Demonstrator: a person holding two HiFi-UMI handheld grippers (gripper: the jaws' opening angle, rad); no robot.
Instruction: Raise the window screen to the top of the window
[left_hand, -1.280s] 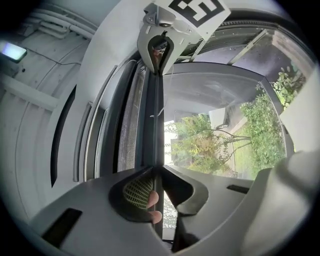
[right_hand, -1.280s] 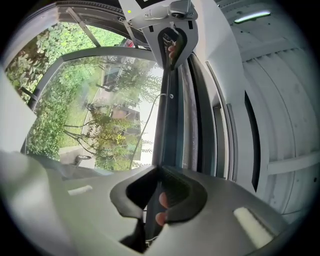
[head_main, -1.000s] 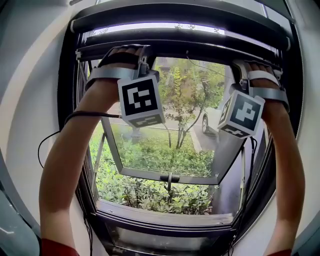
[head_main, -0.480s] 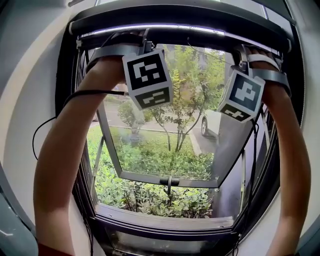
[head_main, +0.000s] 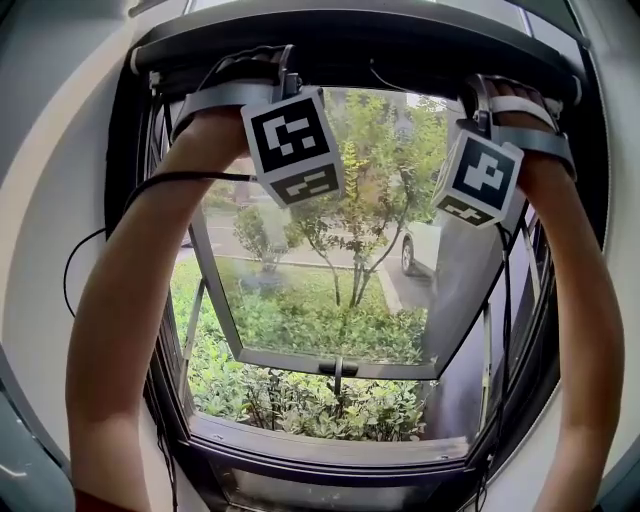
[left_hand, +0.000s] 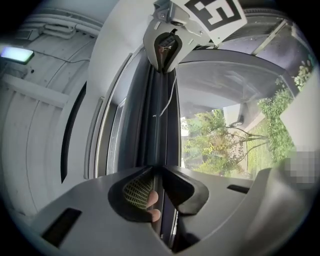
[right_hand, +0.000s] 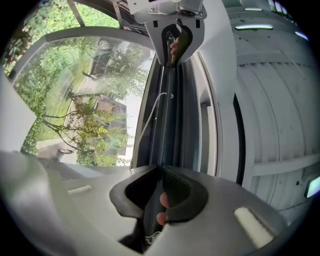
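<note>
At the top left of the window, our left gripper (left_hand: 156, 172) has its jaws closed onto the thin dark pull bar of the window screen (left_hand: 159, 125), which runs away between them beside the grey window frame (left_hand: 107, 145). From the head view we judge that bar to sit hard up under the dark housing (head_main: 360, 40) at the top, with no daylight between. Pushing higher could therefore only jam or bend it. A black cable (head_main: 150, 185) loops off the left forearm (head_main: 130, 300) and could catch on the frame. On the right, our right gripper (right_hand: 161, 170) also pinches the bar between its tips, but its jaws have just been opening. If that side lets go first and the bar is not latched, we think it may drop at the right, tilt and bind in the frame.
</note>
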